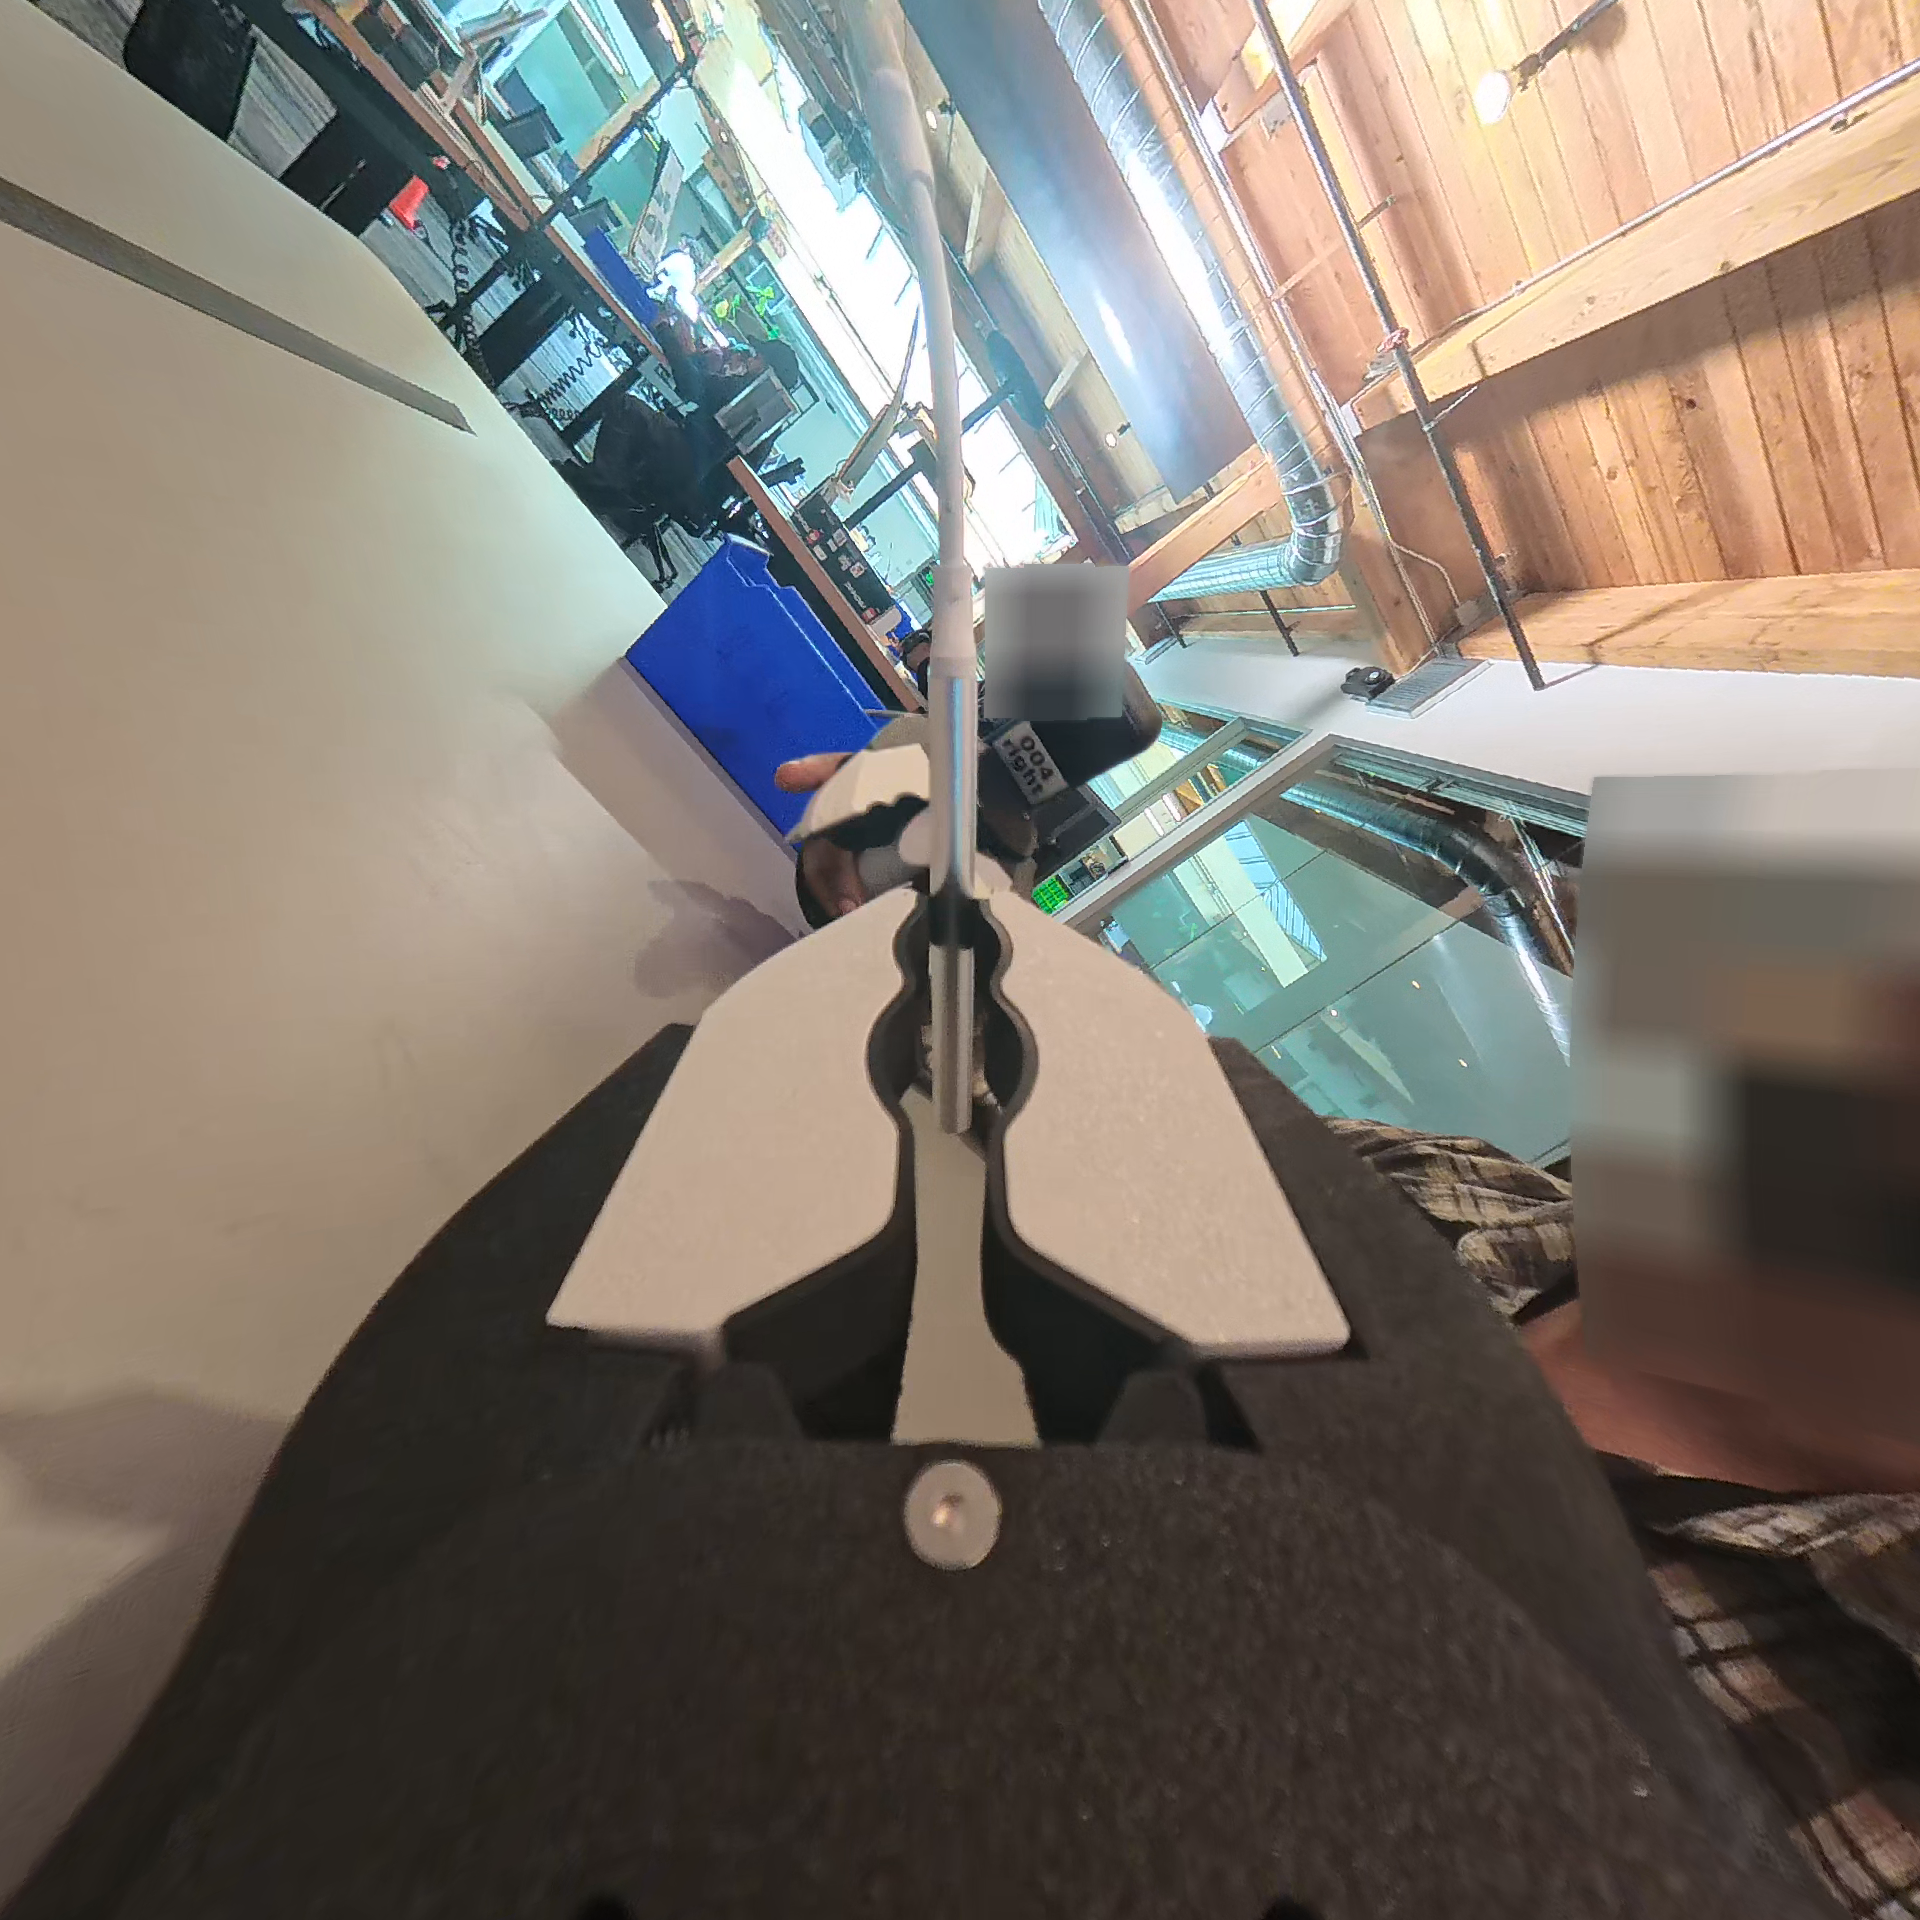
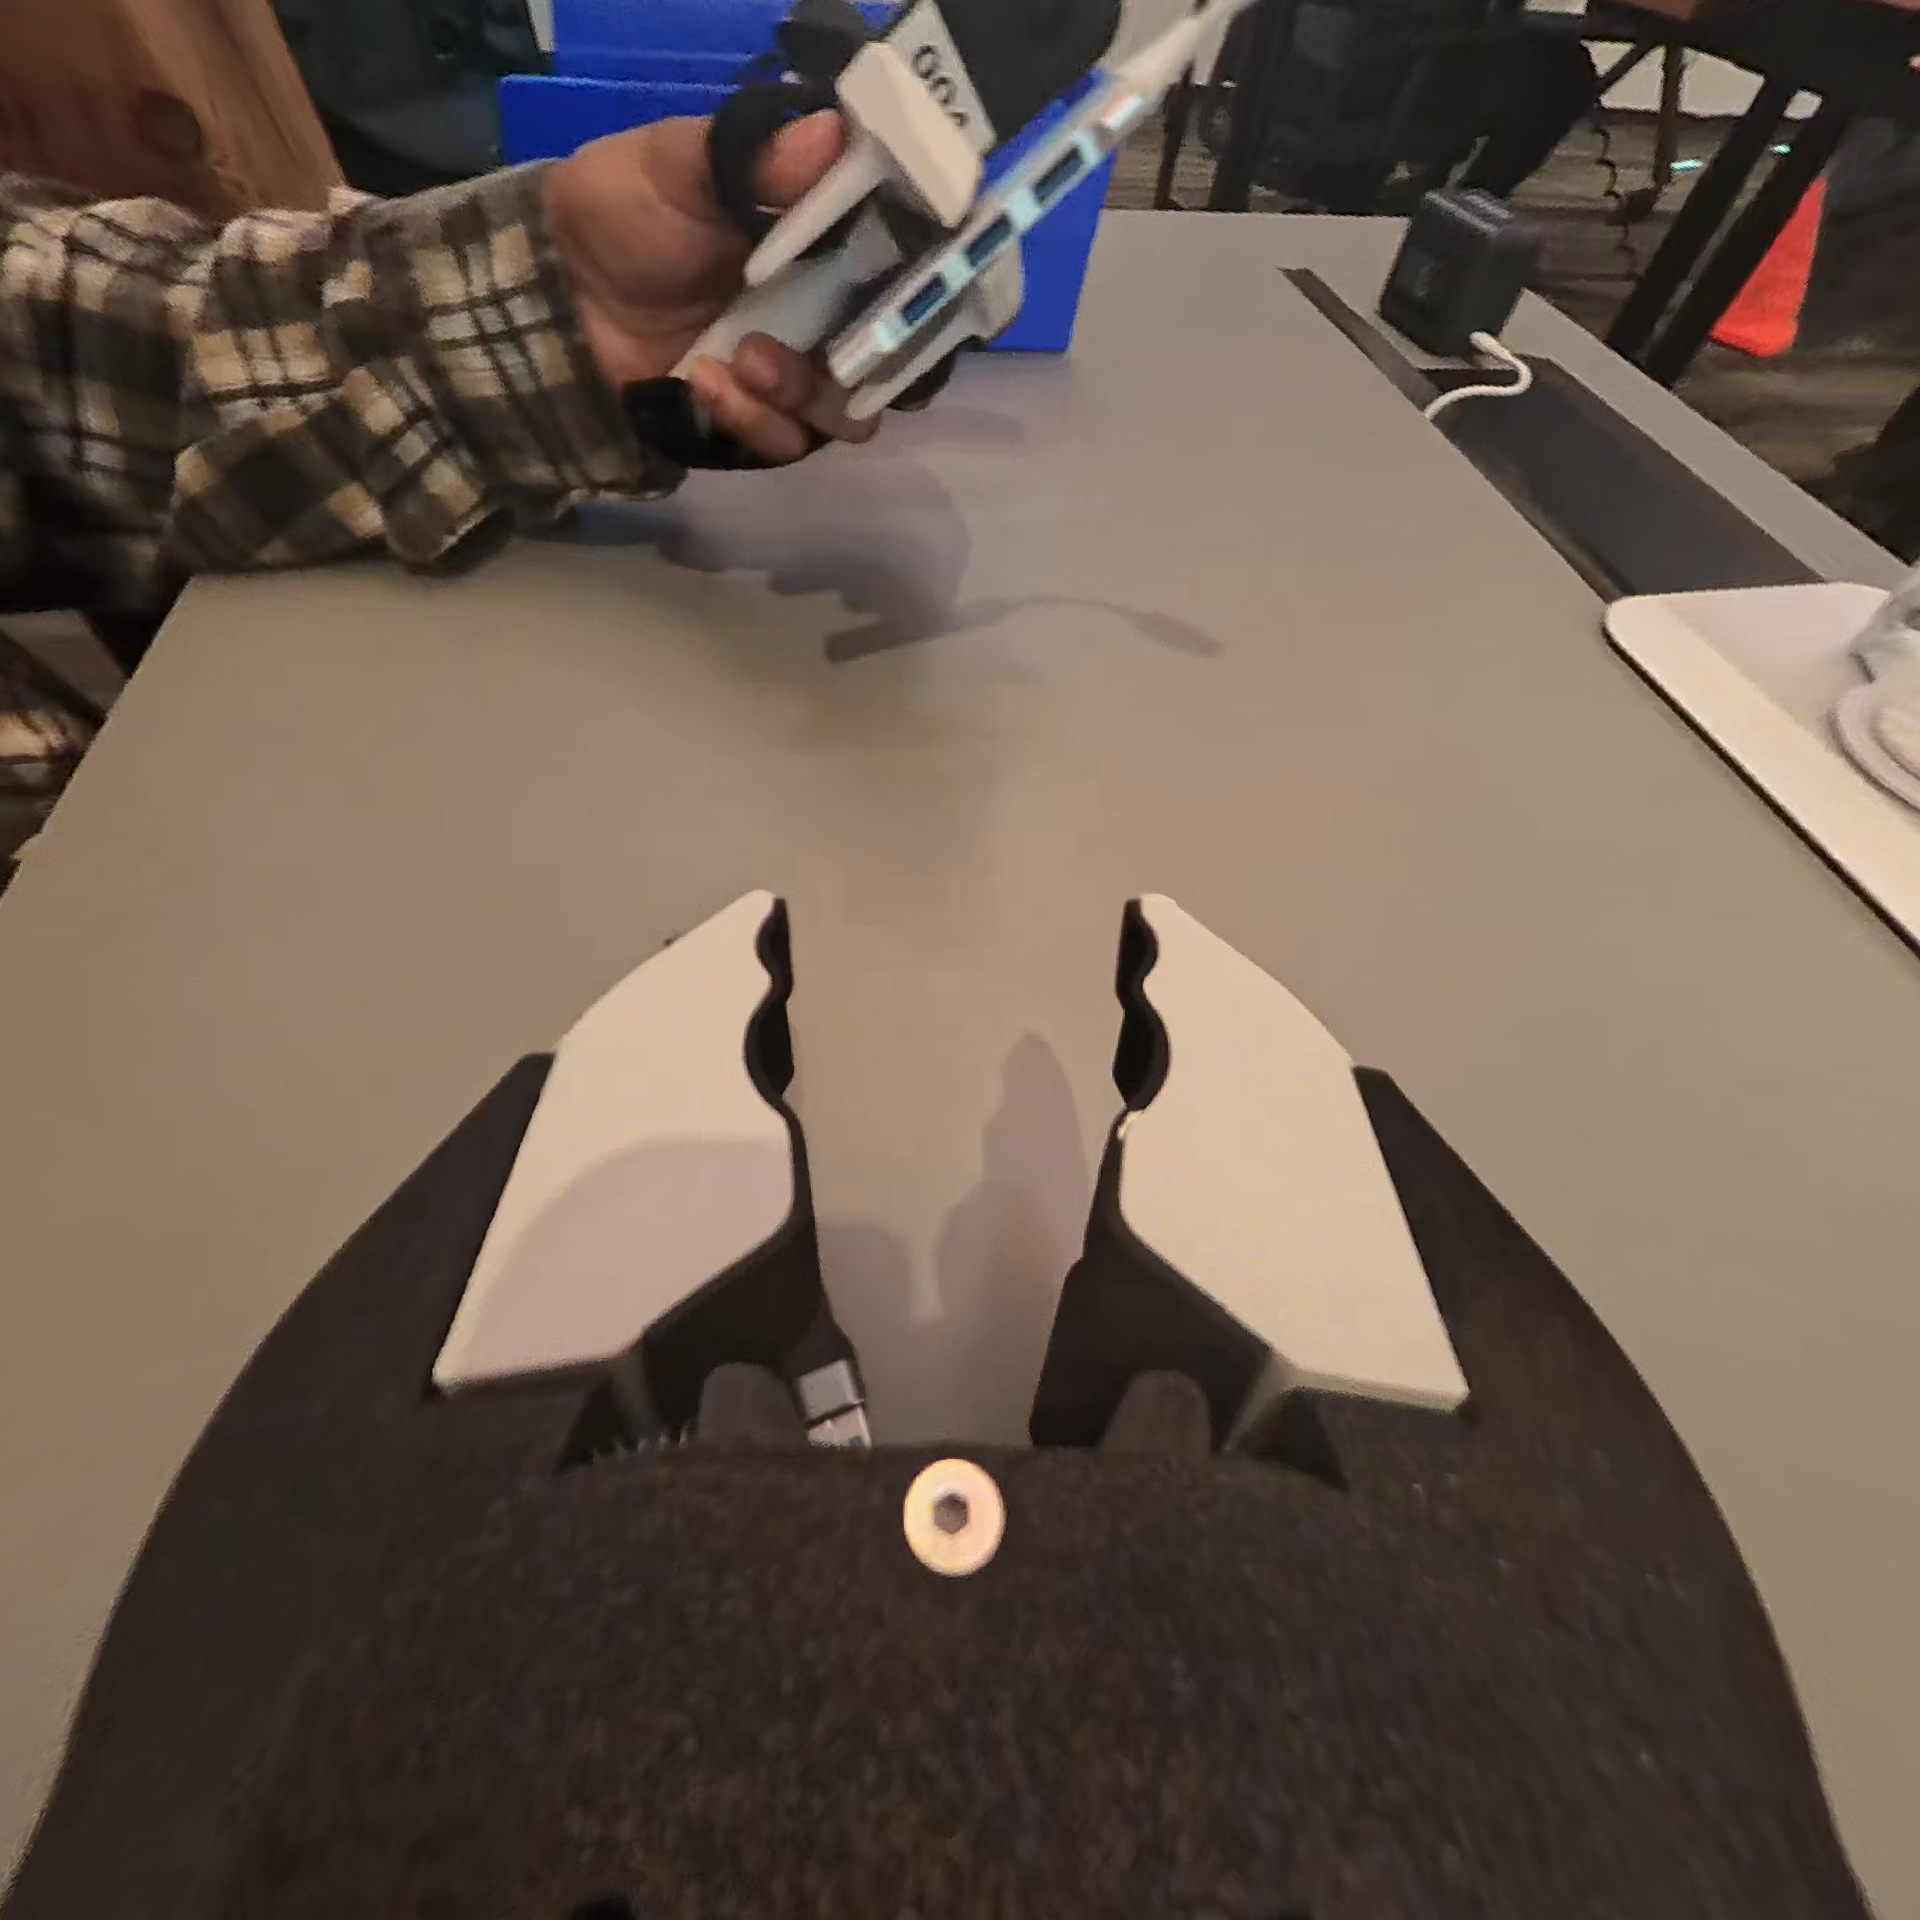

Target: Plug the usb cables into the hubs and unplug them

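My left gripper (image 1: 951, 896) is shut on a slim silver USB hub (image 1: 954, 790), seen edge-on, with its white cable (image 1: 940, 364) arching away. In the right wrist view the left gripper (image 2: 925, 260) holds the hub (image 2: 1049, 177) tilted in the air above the far part of the table, its blue ports facing my right gripper. My right gripper (image 2: 956, 914) is open with nothing between its fingertips, low over the grey table (image 2: 520, 779). A silver USB plug (image 2: 831, 1403) shows by the base of its left finger, partly hidden. The right gripper also shows far off in the left wrist view (image 1: 868, 816).
A blue bin (image 2: 623, 104) stands at the table's far end behind the left gripper. A black box (image 2: 1455, 270) with a white lead sits by a cable slot at the far right. A white tray (image 2: 1714, 707) with coiled cables is at the right edge. A plaid sleeve (image 2: 260, 364) reaches in from the left. Spacing between my two grippers at the tips: around 15 cm.
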{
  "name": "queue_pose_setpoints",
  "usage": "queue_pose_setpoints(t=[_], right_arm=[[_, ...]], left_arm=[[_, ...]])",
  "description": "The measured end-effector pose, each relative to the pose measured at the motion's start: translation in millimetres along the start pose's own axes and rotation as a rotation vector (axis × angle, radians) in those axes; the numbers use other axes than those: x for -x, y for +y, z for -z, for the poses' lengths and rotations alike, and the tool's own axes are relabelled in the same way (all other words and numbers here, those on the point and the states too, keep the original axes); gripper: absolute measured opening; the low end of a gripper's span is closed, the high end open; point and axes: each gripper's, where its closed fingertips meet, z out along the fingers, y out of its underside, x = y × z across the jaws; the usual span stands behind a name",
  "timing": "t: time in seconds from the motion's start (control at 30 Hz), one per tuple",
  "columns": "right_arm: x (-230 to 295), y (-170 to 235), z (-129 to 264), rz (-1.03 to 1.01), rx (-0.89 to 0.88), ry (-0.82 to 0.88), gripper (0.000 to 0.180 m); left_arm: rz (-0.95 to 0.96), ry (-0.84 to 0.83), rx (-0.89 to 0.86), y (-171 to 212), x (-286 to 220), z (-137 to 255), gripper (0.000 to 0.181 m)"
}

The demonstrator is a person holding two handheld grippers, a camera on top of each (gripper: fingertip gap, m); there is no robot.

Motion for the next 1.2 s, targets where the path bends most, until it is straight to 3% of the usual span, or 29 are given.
queue_pose_setpoints(t=[0.33, 1.2], right_arm=[[26.8, 29.6, -14.7, 0.151, 0.188, -0.08, 0.062], [53.4, 55.1, -16.5, 0.2, 0.316, -0.24, 0.049]], left_arm=[[0.016, -0.005, -0.024, -4.4, 5.7, 6.2, 0.006], [0.032, -0.016, -0.028, -4.4, 9.6, 8.0, 0.006]])
